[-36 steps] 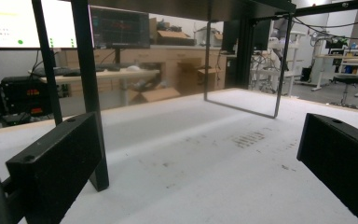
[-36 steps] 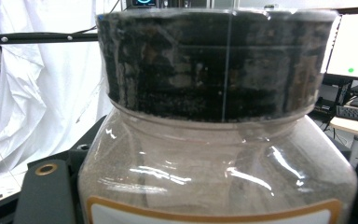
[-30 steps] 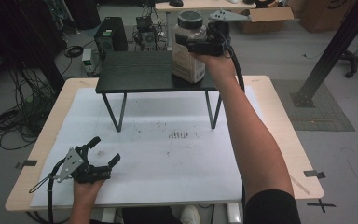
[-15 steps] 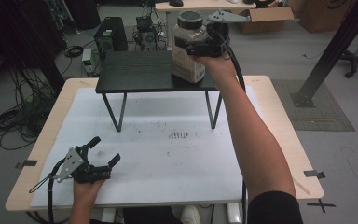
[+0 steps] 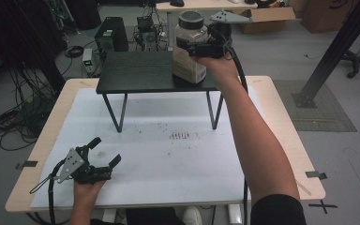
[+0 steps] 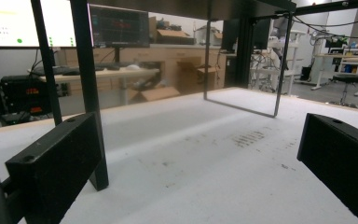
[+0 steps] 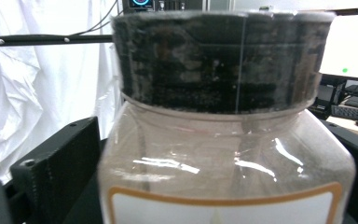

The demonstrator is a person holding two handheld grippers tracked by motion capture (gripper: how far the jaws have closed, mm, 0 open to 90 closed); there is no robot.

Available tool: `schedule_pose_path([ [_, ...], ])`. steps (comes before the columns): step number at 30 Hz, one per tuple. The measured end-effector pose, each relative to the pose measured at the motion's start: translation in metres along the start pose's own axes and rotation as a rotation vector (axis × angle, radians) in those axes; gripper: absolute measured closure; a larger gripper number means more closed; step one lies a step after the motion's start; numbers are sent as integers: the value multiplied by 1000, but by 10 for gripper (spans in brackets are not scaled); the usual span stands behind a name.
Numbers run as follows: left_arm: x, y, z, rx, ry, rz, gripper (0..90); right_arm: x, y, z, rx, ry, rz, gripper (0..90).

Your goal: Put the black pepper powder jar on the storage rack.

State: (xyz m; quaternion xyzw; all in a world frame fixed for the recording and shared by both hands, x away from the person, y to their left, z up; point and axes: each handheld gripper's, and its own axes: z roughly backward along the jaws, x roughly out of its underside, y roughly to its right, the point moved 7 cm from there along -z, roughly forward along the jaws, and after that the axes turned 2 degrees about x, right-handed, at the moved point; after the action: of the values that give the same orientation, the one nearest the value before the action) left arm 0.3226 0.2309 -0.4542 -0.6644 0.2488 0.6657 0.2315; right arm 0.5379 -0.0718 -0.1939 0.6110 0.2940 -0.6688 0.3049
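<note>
High view — jar (image 5: 189,47) upright between right tool (image 5: 192,47) jaws, just opened.

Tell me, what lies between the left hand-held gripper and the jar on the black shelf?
In the high view, between the left hand-held gripper and the jar lies bare white table sheet with dark specks, then the black shelf.

grey floor (image 5: 272,51), desks (image 6: 121,74), monitors (image 6: 116,25)
</note>
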Motion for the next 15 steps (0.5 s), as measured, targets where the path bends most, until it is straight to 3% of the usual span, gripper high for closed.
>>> schedule_pose_path([
  [15, 0, 0, 0, -1, -2, -5, 3, -2, -2, 29, 19, 32, -4, 0],
])
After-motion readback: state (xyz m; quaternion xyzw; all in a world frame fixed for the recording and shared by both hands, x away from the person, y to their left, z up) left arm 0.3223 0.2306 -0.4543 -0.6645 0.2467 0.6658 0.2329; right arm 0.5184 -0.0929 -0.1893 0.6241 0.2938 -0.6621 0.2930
